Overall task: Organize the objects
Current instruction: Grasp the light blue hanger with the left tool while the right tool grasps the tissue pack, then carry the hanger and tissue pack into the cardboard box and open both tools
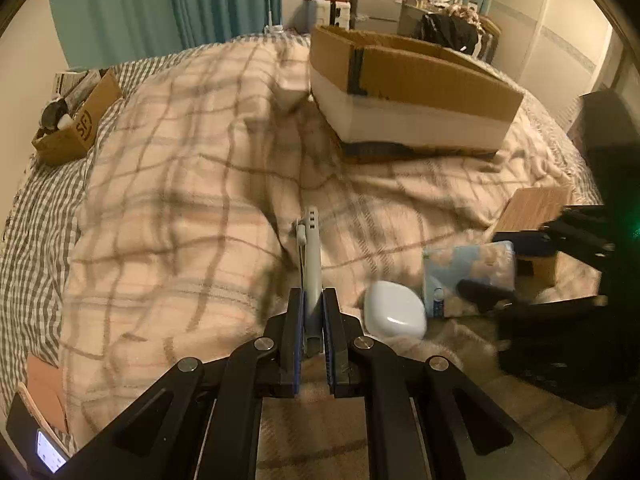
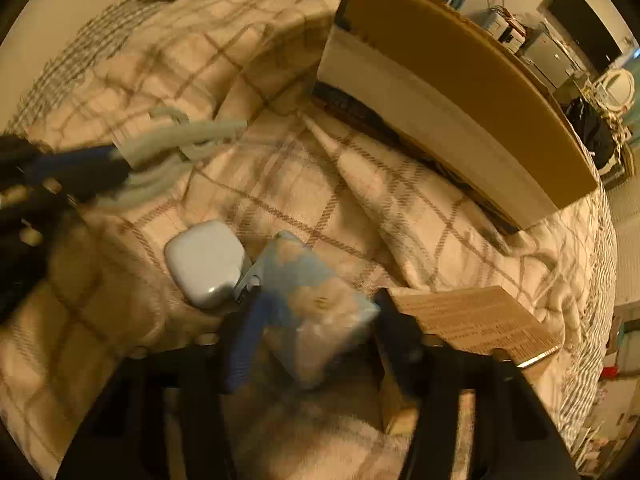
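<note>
Left wrist view: left hand-held gripper (image 1: 313, 332) clamped narrow on a slim grey tool (image 1: 311, 264), handle end between the pads, tip pointing toward the large cardboard box (image 1: 412, 76) farther up the bed (image 1: 168, 168). Right wrist view: right hand-held gripper (image 2: 316, 332) spread wide around a blue tissue packet (image 2: 316, 312); frame blurred, so contact not confirmed. White case (image 2: 206, 262) touches the packet's side; small wooden box (image 2: 476, 320) just beside it. Judgement: close squarely on the packet's middle, keep clear of the case, lift straight. Carry the tool level, since its long free end could catch blanket folds.
</note>
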{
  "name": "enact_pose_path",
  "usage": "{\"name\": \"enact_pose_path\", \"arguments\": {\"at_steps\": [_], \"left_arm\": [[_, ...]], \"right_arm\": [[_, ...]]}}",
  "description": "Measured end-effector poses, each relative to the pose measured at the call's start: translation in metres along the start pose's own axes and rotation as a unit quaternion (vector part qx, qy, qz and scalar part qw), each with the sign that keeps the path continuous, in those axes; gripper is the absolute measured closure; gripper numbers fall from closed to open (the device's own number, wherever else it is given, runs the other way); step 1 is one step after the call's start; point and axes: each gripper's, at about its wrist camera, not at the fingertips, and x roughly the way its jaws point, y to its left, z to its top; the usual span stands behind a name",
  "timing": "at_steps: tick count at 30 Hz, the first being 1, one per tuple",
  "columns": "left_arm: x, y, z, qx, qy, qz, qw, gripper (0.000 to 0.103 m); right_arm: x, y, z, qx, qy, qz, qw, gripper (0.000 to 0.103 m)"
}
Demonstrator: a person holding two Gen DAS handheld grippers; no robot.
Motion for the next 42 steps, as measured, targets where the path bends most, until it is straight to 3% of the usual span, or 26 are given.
{"name": "enact_pose_path", "arguments": {"at_steps": [8,12,15,19,26,35,42], "left_arm": [[0.028,0.006,0.001,-0.020,0.048,0.004,0.9986,0.092],[0.046,0.007,0.011,-0.022,0.072,0.004,0.9971,0.089],[0.052,0.005,0.013,-0.019,0.075,0.003,0.9970,0.091],[0.033,0.002,0.011,-0.010,0.040,-0.006,0.9991,0.094],[-0.023,0.002,0.018,-0.036,-0.022,-0.030,0.9986,0.094],[-0.107,-0.031,0.062,0.007,-0.103,-0.018,0.9944,0.094],[-0.141,-0.056,0.104,0.027,-0.137,-0.021,0.9900,0.095]], "right_arm": [[-0.021,0.000,-0.014,0.010,-0.016,0.041,0.999,0.076],[-0.008,0.004,-0.011,0.014,0.013,0.107,0.994,0.076],[0.006,0.006,-0.007,0.026,0.023,0.106,0.994,0.081],[-0.007,0.004,-0.008,0.030,-0.002,0.093,0.995,0.085],[-0.051,-0.009,-0.008,0.062,-0.071,0.056,0.994,0.086],[-0.122,-0.029,0.004,0.059,-0.144,0.024,0.988,0.086],[-0.179,-0.061,0.009,0.070,-0.194,0.006,0.978,0.086]]}}
